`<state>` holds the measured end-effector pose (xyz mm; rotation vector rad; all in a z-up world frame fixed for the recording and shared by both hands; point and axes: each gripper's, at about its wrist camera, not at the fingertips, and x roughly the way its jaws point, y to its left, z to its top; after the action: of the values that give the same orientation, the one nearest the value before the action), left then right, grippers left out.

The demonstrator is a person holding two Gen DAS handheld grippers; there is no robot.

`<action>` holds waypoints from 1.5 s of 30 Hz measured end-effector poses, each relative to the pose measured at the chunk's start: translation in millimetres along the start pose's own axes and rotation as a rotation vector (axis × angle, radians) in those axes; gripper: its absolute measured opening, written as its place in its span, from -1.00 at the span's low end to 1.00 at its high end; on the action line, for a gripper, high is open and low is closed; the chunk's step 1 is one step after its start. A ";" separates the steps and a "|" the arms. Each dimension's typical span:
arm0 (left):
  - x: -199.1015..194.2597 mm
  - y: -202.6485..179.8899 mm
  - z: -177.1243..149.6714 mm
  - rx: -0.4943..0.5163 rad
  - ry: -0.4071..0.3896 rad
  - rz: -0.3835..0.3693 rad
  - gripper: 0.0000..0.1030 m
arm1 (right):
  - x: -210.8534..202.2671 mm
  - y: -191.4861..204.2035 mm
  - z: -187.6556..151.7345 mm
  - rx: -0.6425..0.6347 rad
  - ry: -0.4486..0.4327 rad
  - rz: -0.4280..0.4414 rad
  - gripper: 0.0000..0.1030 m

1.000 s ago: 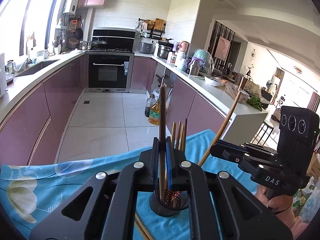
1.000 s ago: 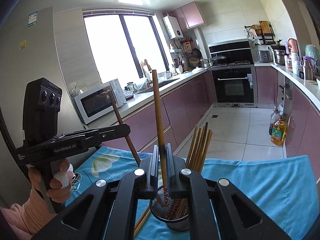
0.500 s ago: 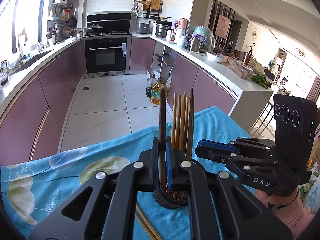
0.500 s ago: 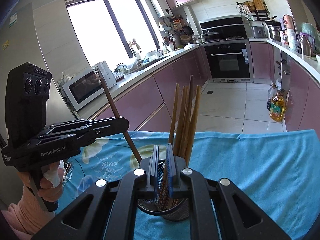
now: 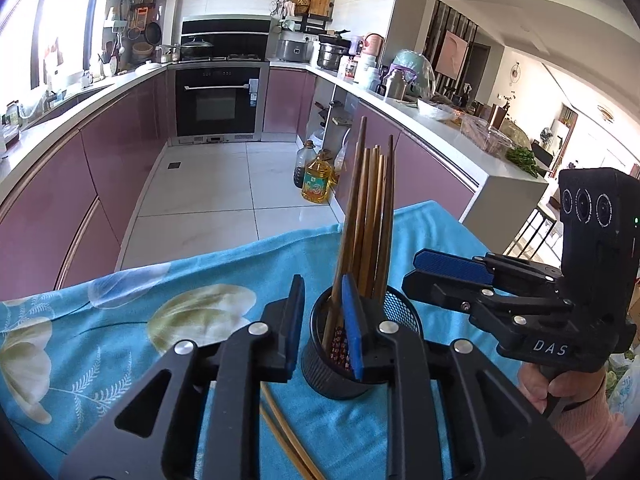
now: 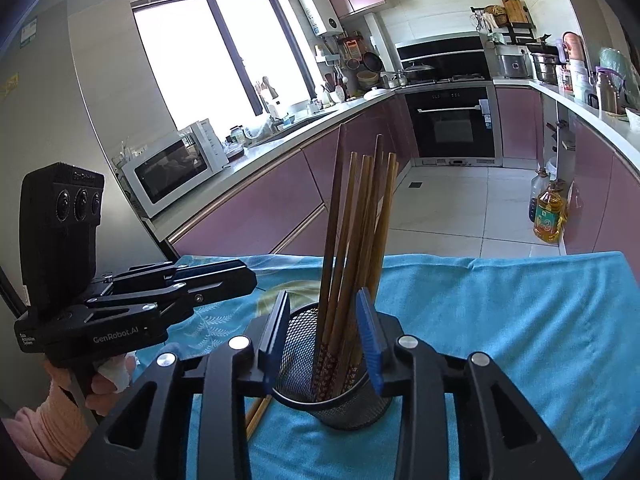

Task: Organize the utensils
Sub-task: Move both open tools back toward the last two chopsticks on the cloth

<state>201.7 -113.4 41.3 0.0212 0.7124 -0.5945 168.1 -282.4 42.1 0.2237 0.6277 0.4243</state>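
We have the left gripper [image 5: 322, 324] low over the black mesh holder [image 5: 340, 364], jaws spread and pinching nothing; its right blue pad stands at the holder's rim, close beside the chopsticks [image 5: 370, 216] standing inside. If we pull this gripper away sideways rather than straight back, that pad could hook a stick or the rim and tip the light holder on the soft blue floral cloth [image 5: 120, 340] covering the worktop. Two more sticks [image 5: 284, 440] lie flat on the cloth just beside the holder's base; a careless retreat could sweep them off.

To the right, the right gripper [image 6: 326, 338] is likewise spread with nothing gripped, its pads straddling the bundle above the holder. A sideways drift here would push the leaning sticks over.

Against a second ago, both grippers have just been opening: then each pinched a single dark chopstick upright above the holder, jaws pressed together. Now both sticks stand in the holder with the rest, and both grippers sit lower over it.
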 end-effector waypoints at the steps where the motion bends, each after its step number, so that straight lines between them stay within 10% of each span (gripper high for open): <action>1: -2.6 1.0 -4.6 0.000 -0.006 0.004 -0.53 | -0.9 0.4 -1.2 -0.002 -0.001 0.000 -0.29; 23: -52.7 28.6 -107.0 -0.089 -0.046 0.260 0.36 | 5.3 48.4 -68.7 -0.102 0.107 0.058 0.43; 34: -46.0 61.3 -157.7 -0.173 0.058 0.314 0.36 | 50.1 73.5 -115.1 -0.157 0.263 0.007 0.40; 45: -41.1 67.8 -171.1 -0.190 0.096 0.307 0.36 | 71.5 91.8 -131.0 -0.224 0.330 -0.040 -0.17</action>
<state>108.1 0.9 -76.0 -0.0173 0.8377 -0.2314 111.3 -158.8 -68.4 -0.0751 0.8990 0.4936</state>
